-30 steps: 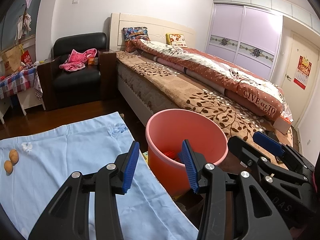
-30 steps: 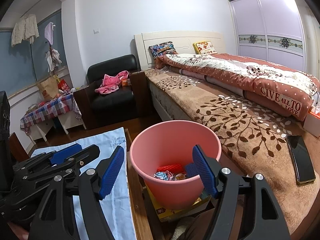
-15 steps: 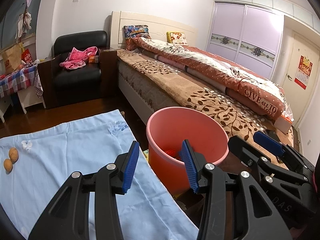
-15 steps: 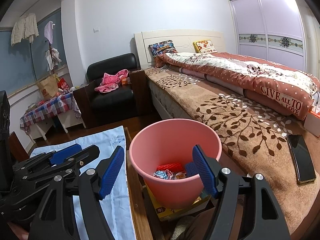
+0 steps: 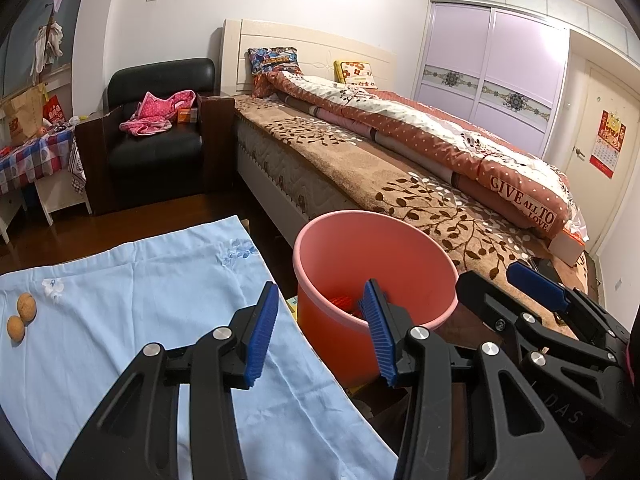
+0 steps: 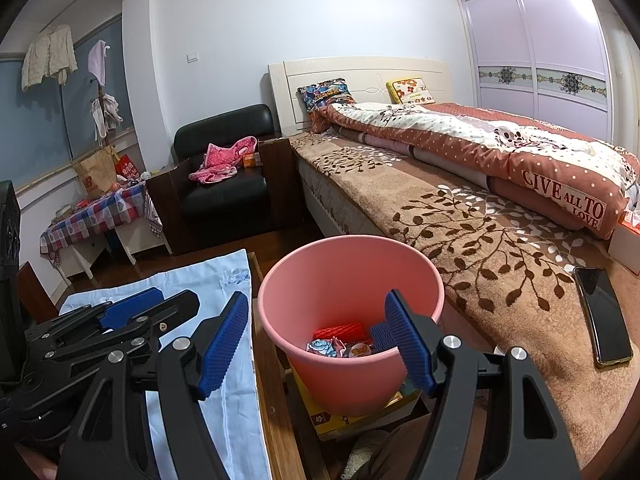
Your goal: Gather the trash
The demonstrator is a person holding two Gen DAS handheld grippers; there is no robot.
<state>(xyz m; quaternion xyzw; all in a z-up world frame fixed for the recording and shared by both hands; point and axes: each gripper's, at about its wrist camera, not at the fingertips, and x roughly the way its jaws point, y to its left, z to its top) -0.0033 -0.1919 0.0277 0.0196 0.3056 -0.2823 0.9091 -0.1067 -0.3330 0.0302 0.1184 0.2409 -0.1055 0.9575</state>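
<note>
The left claw [image 5: 322,336] is released, its blue pads spread wide with nothing between them, hanging over the right edge of the worktop [image 6: 266,364] and the near rim of the pink bin [image 5: 344,252]. The right claw [image 6: 316,340] is also released and empty, its pads apart in front of the bin [image 6: 348,272], with one pad low over the bin's mouth. In each view the other claw shows at the side: the right claw [image 5: 536,286] at the right of the left wrist view, the left claw [image 6: 130,310] at the left of the right wrist view.

The bin stands just right of the worktop, between it and the bed [image 6: 460,216], resting on a flat box [image 6: 340,420]. Trash lies in its bottom: a red ribbed piece [image 6: 344,330] and a few small printed wrappers [image 6: 324,348] beside it. From the left wrist only a bit of the red piece [image 5: 342,303] shows.

A light blue cloth [image 5: 132,292] covers the worktop. Two small brown round things [image 5: 21,316], touching each other, lie on the cloth at its far left. A phone [image 6: 602,316] lies on the bed's brown cover, well right of the bin. A black armchair [image 5: 160,136] with pink clothing [image 5: 160,114] stands far off beside the headboard.
</note>
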